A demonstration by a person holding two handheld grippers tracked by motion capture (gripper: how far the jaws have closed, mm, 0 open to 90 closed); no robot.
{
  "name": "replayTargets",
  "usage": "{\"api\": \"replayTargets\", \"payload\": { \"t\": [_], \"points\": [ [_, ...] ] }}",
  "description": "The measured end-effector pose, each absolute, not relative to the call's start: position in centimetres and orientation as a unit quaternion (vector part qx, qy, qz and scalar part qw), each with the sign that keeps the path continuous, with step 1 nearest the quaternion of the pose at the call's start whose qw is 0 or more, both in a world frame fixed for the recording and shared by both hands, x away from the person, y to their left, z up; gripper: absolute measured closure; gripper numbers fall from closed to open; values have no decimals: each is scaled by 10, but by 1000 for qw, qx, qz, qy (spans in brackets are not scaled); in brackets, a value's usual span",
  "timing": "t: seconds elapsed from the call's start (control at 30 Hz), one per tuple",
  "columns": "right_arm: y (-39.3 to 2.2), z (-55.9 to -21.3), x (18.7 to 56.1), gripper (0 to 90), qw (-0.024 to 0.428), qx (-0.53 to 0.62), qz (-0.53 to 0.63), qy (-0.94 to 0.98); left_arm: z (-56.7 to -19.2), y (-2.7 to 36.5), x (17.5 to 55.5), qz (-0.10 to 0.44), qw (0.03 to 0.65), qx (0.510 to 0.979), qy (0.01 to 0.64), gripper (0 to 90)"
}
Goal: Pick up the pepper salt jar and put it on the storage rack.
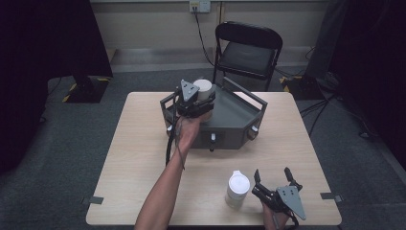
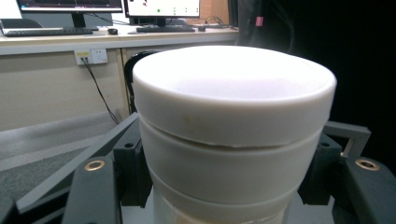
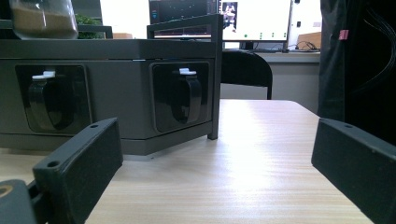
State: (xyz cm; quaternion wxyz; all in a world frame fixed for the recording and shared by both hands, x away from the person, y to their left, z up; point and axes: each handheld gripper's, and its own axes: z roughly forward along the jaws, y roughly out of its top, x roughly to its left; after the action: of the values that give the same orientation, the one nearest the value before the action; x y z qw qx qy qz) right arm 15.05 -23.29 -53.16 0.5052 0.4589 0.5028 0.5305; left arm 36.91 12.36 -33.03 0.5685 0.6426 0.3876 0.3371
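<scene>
Left gripper (image 1: 201, 101) clamped on a white-lidded jar (image 1: 203, 89), held over the grey tray (image 1: 239, 112), left side. Right gripper (image 1: 273, 175), jaws apart, rests nearer than the tray, just beside a second jar (image 1: 238, 189) on the tabletop (image 1: 139, 158).

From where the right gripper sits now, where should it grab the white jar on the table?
Grip the jar around its round body below the wider lid, coming level from its right side. It stands upright, and the right gripper lies open beside it.
</scene>
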Motion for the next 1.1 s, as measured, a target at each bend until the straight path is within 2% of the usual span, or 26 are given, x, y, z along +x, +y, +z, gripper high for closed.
{"api": "replayTargets", "payload": {
  "t": [1.1],
  "points": [
    [-233, -532, 150, 6, 505, 459, 531, 503, -344, 120, 369, 329, 565, 639, 406, 347]
  ]
}}
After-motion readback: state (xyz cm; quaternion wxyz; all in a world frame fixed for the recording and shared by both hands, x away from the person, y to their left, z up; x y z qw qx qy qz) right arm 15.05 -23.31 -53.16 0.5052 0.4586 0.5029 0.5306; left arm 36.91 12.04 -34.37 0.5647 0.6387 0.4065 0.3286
